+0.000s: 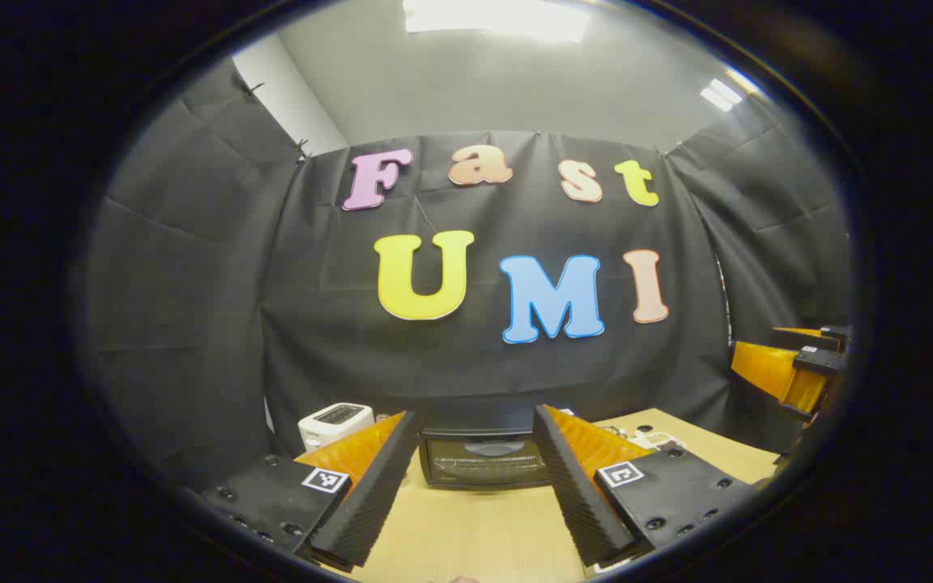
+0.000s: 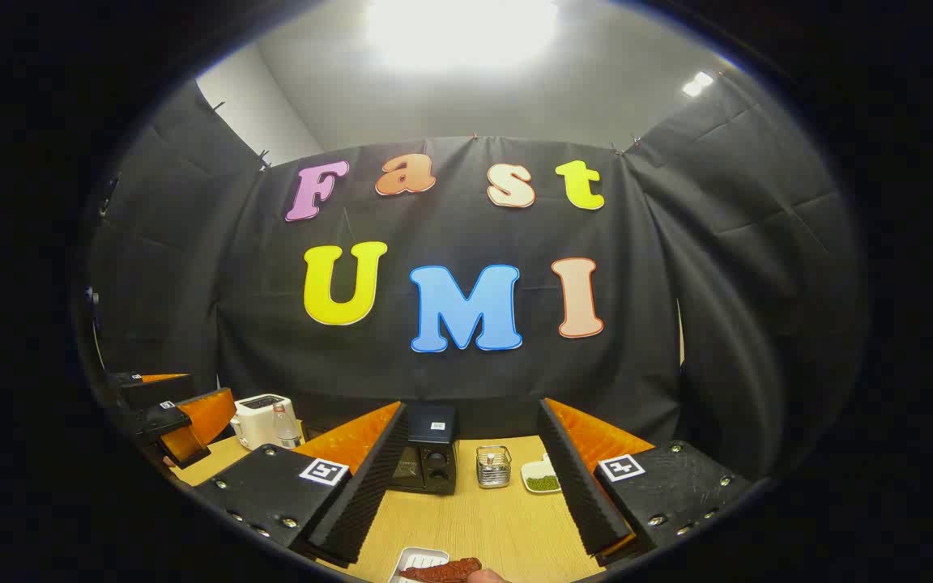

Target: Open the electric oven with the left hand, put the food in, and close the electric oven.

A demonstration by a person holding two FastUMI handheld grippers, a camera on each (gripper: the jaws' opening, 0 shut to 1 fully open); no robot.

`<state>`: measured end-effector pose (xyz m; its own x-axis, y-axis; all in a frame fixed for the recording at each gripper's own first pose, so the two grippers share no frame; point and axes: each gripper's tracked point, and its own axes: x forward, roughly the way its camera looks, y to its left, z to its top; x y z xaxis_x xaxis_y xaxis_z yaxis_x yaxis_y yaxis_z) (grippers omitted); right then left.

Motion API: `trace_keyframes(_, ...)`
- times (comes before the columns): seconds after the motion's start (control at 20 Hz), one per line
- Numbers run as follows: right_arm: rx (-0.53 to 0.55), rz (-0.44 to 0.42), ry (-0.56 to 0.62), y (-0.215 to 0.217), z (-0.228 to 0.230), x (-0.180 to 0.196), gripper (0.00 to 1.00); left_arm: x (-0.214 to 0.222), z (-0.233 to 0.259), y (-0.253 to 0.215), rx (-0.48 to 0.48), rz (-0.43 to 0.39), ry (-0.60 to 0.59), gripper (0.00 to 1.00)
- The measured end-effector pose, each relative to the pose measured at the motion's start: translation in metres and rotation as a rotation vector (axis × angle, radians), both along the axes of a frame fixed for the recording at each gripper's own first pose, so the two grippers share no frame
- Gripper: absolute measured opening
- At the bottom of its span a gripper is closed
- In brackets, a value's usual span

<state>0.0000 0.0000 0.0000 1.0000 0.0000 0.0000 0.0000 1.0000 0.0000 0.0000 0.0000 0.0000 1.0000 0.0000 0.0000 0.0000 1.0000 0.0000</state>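
The black electric oven stands at the back of the wooden table, its glass door closed, straight ahead between my left gripper's fingers. My left gripper is open and holds nothing. In the right gripper view the oven shows its knob side, partly hidden by a finger. My right gripper is open and empty. A piece of reddish-brown food lies on a small white tray at the near table edge, below that gripper. The other gripper shows at far left, and likewise at far right.
A white toaster with a clear bottle beside it stands left of the oven. A small glass holder and a white dish of green bits sit right of it. Bare wooden table lies in front of the oven.
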Motion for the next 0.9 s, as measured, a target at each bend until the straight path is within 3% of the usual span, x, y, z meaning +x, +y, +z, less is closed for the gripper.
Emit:
trace_keyframes(0.35,-0.013,-0.013,-0.004,-0.011,0.004,-0.003,0.96,0.000,0.006,-0.012,0.008,-0.037,-0.017,1.00)
trace_keyframes(0.9,-0.014,0.016,-0.016,-0.020,0.006,-0.010,0.96,-0.008,0.013,-0.013,-0.010,-0.001,-0.033,1.00)
